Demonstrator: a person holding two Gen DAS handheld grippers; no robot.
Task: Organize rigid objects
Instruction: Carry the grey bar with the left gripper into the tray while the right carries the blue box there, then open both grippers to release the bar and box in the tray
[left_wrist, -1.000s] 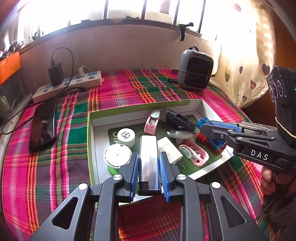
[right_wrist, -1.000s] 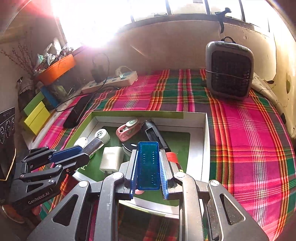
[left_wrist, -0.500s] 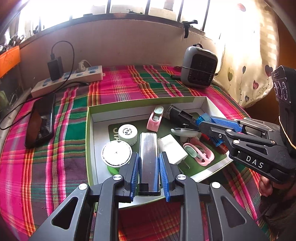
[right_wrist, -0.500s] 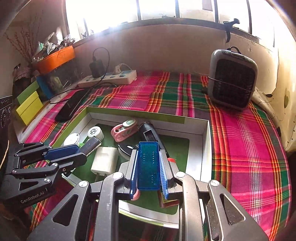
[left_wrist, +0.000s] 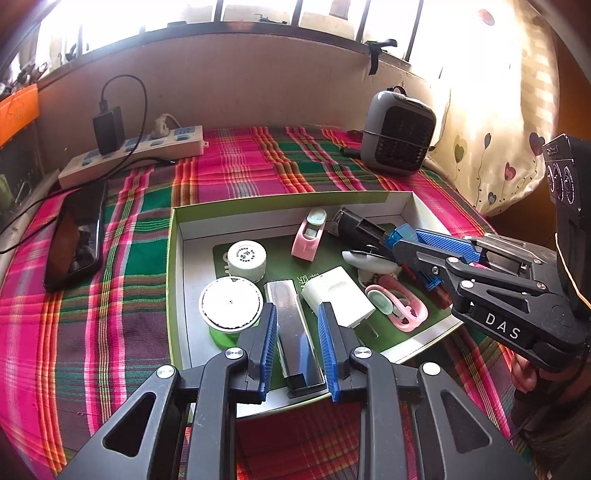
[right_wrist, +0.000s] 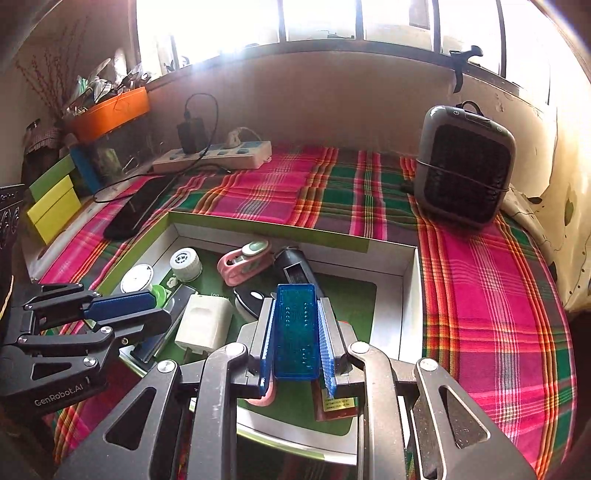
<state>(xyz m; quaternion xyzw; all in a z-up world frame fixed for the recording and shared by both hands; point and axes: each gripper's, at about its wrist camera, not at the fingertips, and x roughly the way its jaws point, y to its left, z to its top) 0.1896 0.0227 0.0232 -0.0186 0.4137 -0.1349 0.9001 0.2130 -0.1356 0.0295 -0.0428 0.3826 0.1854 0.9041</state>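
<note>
The left gripper clamps a silver bar, stiff, smooth and probably slippery, by its long sides, low over the near edge of the box. The right gripper, tilted down over the same box, grips a blue case that looks light, hard plastic.

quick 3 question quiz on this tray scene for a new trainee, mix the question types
1. True or false: the left tongs are shut on the silver metal bar.
2. What do the right tongs hold? A) pink clip B) translucent blue box C) white charger
3. Fill in: the black phone lies on the plaid cloth, ____ the green-rimmed tray.

Key: 1 true. 2 B, the translucent blue box. 3 outside.
</note>
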